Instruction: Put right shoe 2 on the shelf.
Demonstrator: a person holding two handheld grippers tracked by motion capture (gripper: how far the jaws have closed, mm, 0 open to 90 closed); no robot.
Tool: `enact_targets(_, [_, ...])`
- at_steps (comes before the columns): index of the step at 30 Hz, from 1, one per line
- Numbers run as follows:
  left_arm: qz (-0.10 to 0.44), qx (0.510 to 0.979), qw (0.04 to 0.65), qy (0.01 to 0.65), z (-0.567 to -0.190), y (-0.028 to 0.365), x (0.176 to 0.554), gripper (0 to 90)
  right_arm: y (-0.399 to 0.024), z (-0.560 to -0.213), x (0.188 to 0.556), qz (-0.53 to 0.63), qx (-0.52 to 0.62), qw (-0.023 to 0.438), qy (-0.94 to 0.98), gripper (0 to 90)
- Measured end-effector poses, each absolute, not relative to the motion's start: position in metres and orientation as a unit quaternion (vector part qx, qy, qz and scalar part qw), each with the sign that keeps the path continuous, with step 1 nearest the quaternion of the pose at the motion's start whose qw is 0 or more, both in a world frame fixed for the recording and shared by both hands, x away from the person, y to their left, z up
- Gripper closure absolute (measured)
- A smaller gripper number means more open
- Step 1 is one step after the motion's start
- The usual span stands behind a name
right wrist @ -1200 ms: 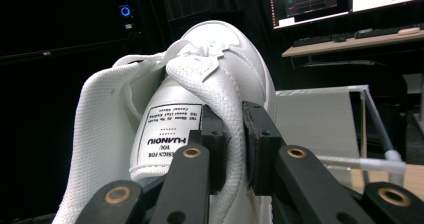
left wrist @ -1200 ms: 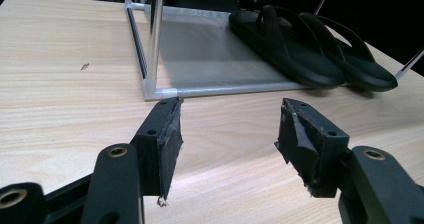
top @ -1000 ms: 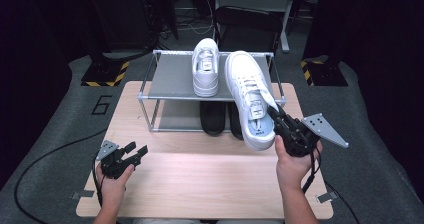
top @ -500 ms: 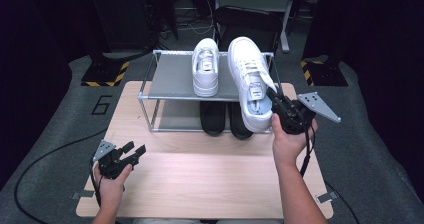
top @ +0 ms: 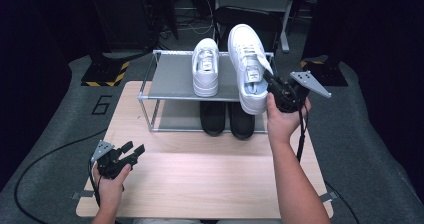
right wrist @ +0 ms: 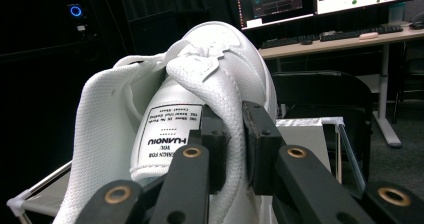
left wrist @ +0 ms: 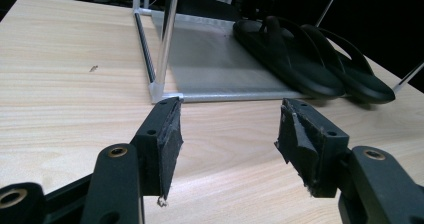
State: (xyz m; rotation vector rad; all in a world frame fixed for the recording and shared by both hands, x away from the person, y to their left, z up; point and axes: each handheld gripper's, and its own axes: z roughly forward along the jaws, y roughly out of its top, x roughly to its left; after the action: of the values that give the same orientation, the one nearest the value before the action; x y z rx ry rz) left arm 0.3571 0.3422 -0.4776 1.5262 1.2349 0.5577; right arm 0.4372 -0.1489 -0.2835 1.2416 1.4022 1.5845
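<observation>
My right gripper (top: 272, 85) is shut on the side collar of a white sneaker (top: 248, 64) and holds it tilted above the right part of the rack's top shelf (top: 172, 79). In the right gripper view the jaws pinch the sneaker's padded collar (right wrist: 231, 119) beside the tongue label. A second white sneaker (top: 205, 66) rests on the top shelf. My left gripper (top: 131, 152) stands open just above the table's front left, nothing between its pads (left wrist: 170, 141), aimed at the rack's lower shelf (left wrist: 220, 66).
A pair of black flip-flops (top: 227, 118) lies on the lower shelf, seen as black flip-flops (left wrist: 300, 64) in the left gripper view. The wooden table (top: 200, 179) ends near the person. Behind the rack stand a black chair (top: 250, 19) and desks.
My right gripper has carried the white sneaker up and away from the person, from the rack's front edge to over the top shelf. The left gripper has stayed in place.
</observation>
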Motion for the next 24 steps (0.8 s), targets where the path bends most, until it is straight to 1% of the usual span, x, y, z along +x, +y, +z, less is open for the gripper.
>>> enact_targets(7, [0.235, 0.631, 0.528, 0.518, -0.477, 0.344, 0.357, 42.4, -0.145, -0.282, 0.458, 0.606, 0.493, 0.329, 0.531, 80.8])
enact_targets(14, [0.233, 0.627, 0.529, 0.522, -0.478, 0.346, 0.357, 42.4, -0.144, -0.281, 0.473, 0.595, 0.503, 0.338, 0.529, 80.8])
enact_targets(24, [0.235, 0.626, 0.529, 0.523, -0.478, 0.347, 0.358, 42.4, -0.138, -0.281, 0.492, 0.586, 0.518, 0.334, 0.526, 80.7])
